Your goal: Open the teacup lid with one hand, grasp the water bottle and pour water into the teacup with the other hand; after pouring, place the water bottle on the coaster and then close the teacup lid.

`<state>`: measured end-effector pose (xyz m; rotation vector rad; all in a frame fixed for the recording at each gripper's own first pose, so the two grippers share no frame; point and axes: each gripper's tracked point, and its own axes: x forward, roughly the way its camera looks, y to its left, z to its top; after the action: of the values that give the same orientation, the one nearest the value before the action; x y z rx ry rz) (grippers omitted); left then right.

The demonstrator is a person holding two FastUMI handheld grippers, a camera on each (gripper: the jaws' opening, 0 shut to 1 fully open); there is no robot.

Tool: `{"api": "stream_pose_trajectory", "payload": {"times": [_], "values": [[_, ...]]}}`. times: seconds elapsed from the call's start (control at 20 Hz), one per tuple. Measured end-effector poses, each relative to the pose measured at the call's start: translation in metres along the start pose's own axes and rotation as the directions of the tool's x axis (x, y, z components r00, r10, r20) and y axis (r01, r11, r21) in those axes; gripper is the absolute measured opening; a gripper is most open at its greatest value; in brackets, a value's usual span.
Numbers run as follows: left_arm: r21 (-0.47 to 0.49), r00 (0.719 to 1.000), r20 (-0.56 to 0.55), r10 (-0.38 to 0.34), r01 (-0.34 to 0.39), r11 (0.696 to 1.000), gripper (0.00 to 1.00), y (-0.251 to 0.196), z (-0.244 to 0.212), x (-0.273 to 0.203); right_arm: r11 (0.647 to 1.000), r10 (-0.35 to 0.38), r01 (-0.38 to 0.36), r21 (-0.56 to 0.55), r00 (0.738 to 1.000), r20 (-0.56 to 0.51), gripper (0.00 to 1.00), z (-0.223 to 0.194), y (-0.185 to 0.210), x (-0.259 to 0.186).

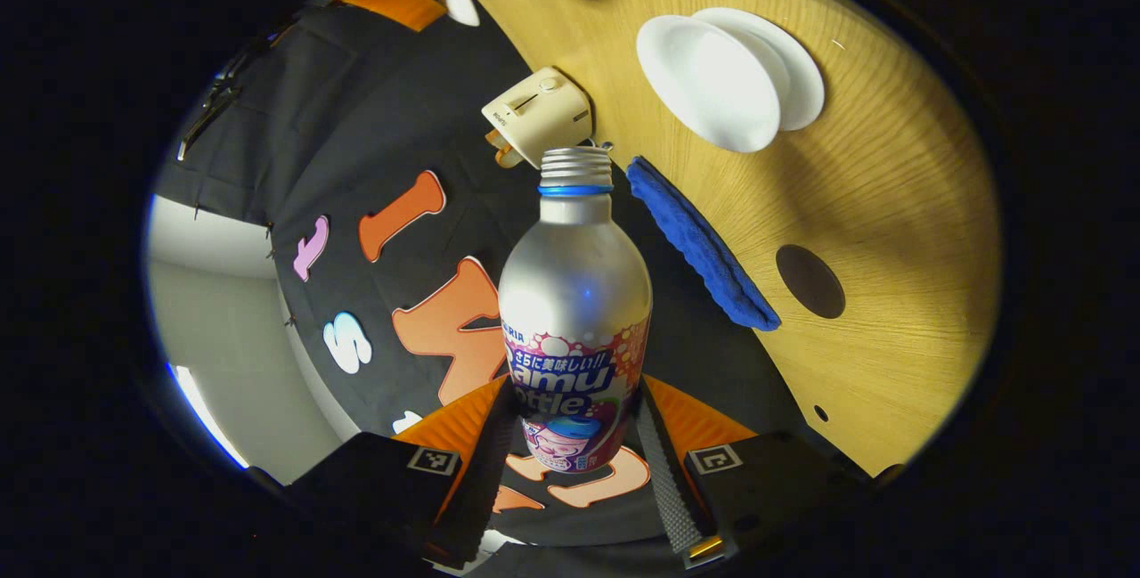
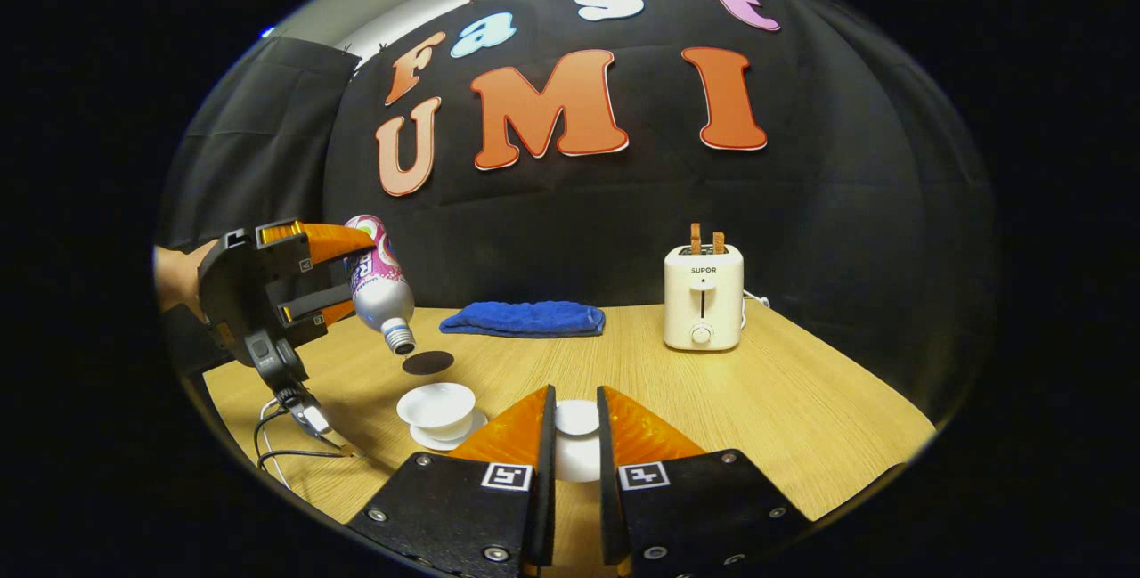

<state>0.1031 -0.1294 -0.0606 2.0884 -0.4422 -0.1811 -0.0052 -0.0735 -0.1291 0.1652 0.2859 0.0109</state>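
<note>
Pouring step, right in the thick of it. Water bottle (image 2: 378, 289) up in the air, clamped across its lower body between the jaws of the left gripper (image 2: 334, 280), a hand behind at nine o'clock in the right gripper view. Tilted hard: long axis running from base at eleven o'clock down to open mouth at five o'clock, neck pointing down toward the desk (image 2: 802, 400). Mouth hanging above and a touch behind the teacup (image 2: 436, 407), not plainly over the bowl; no stream of water visible. In the left gripper view, bottle (image 1: 574, 311) straight ahead between the jaws, threaded neck uncapped at twelve o'clock, teacup (image 1: 721, 79) off at one o'clock beyond it. Lid (image 2: 577, 435) off the cup and held in the right gripper (image 2: 574, 435), jaws narrow, pinching it low at six o'clock, just right of the cup. Dark round coaster (image 2: 427, 362) lying bare on the desk behind the cup, below the bottle mouth. Next call, by judgement: bring the mouth squarely over the bowl before tipping further, then level out and set down on the coaster. Blue cloth (image 2: 525, 318) and toaster (image 2: 704, 297) well back, out of the way.
</note>
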Motion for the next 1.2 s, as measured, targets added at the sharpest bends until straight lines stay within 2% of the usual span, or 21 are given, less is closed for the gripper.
{"api": "stream_pose_trajectory", "payload": {"times": [0.2, 0.25, 0.3, 0.35, 0.4, 0.5, 0.6, 0.65, 0.7, 0.75, 0.85, 0.9, 0.95, 1.0, 1.05, 1.1, 1.15, 1.2], "values": [[-0.113, 0.994, -0.02, 0.107, -0.108, 0.988, 0.75, 0.024, -0.012, -0.004, 1.0, 0.009, -0.009, -0.005, 1.0, 0.007, 0.21, 0.006, 0.006, 0.0], [-0.161, 0.991, -0.043, 0.128, -0.133, 0.978, 0.81, 0.03, -0.019, -0.003, 1.0, 0.009, -0.009, -0.007, 1.0, 0.009, 0.21, 0.008, 0.007, 0.001], [-0.218, 0.988, -0.069, 0.139, -0.151, 0.964, 0.74, 0.033, -0.029, -0.003, 1.0, 0.012, -0.012, -0.009, 1.0, 0.01, 0.22, 0.009, 0.009, 0.002], [-0.283, 0.984, -0.103, 0.149, -0.172, 0.944, 0.81, 0.035, -0.039, -0.004, 1.0, 0.012, -0.012, -0.009, 1.0, 0.011, 0.22, 0.01, 0.011, 0.003], [-0.357, 0.98, -0.124, 0.158, -0.192, 0.914, 0.78, 0.037, -0.046, -0.006, 1.0, 0.02, -0.02, -0.01, 1.0, 0.005, 0.21, 0.009, 0.014, 0.004], [-0.493, 0.969, -0.178, 0.17, -0.238, 0.837, 0.78, 0.035, -0.059, -0.008, 0.999, 0.031, -0.031, -0.008, 1.0, 0.004, 0.21, 0.009, 0.021, 0.005], [-0.621, 0.959, -0.238, 0.157, -0.274, 0.734, 0.74, 0.031, -0.071, -0.006, 0.999, 0.042, -0.042, -0.02, 0.999, 0.002, 0.22, 0.01, 0.029, 0.005], [-0.683, 0.954, -0.266, 0.14, -0.288, 0.671, 0.82, 0.027, -0.076, -0.006, 0.999, 0.046, -0.046, -0.027, 0.999, -0.001, 0.21, 0.008, 0.031, 0.006], [-0.738, 0.952, -0.281, 0.118, -0.293, 0.607, 0.73, 0.022, -0.078, -0.006, 0.998, 0.048, -0.048, -0.031, 0.999, -0.006, 0.21, 0.008, 0.033, 0.007], [-0.782, 0.948, -0.299, 0.106, -0.308, 0.541, 0.78, 0.02, -0.081, -0.007, 0.998, 0.051, -0.051, -0.034, 0.999, -0.008, 0.22, 0.009, 0.036, 0.008], [-0.853, 0.944, -0.321, 0.075, -0.323, 0.411, 0.73, 0.016, -0.079, -0.006, 0.997, 0.059, -0.059, -0.043, 0.998, -0.009, 0.22, 0.007, 0.042, 0.009], [-0.883, 0.945, -0.323, 0.055, -0.322, 0.342, 0.78, 0.012, -0.076, -0.002, 0.997, 0.061, -0.062, -0.047, 0.998, -0.01, 0.22, 0.007, 0.045, 0.011], [-0.91, 0.946, -0.322, 0.029, -0.318, 0.267, 0.73, 0.009, -0.069, 0.001, 0.997, 0.066, -0.066, -0.051, 0.998, -0.013, 0.22, 0.006, 0.047, 0.013], [-0.932, 0.953, -0.303, -0.003, -0.296, 0.209, 0.77, 0.003, -0.063, 0.008, 0.996, 0.07, -0.071, -0.054, 0.997, -0.018, 0.22, 0.005, 0.05, 0.015], [-0.95, 0.96, -0.278, -0.03, -0.271, 0.153, 0.72, -0.002, -0.054, 0.013, 0.996, 0.073, -0.074, -0.056, 0.997, -0.022, 0.21, 0.004, 0.051, 0.017], [-0.959, 0.962, -0.268, -0.055, -0.26, 0.115, 0.77, -0.008, -0.049, 0.017, 0.995, 0.077, -0.078, -0.06, 0.997, -0.028, 0.21, 0.003, 0.053, 0.018], [-0.964, 0.963, -0.259, -0.074, -0.253, 0.079, 0.73, -0.015, -0.047, 0.02, 0.995, 0.077, -0.079, -0.065, 0.997, -0.029, 0.21, 0.003, 0.055, 0.021], [-0.968, 0.964, -0.251, -0.091, -0.248, 0.035, 0.78, -0.019, -0.044, 0.024, 0.994, 0.08, -0.082, -0.071, 0.996, -0.03, 0.21, 0.003, 0.057, 0.023]]}}
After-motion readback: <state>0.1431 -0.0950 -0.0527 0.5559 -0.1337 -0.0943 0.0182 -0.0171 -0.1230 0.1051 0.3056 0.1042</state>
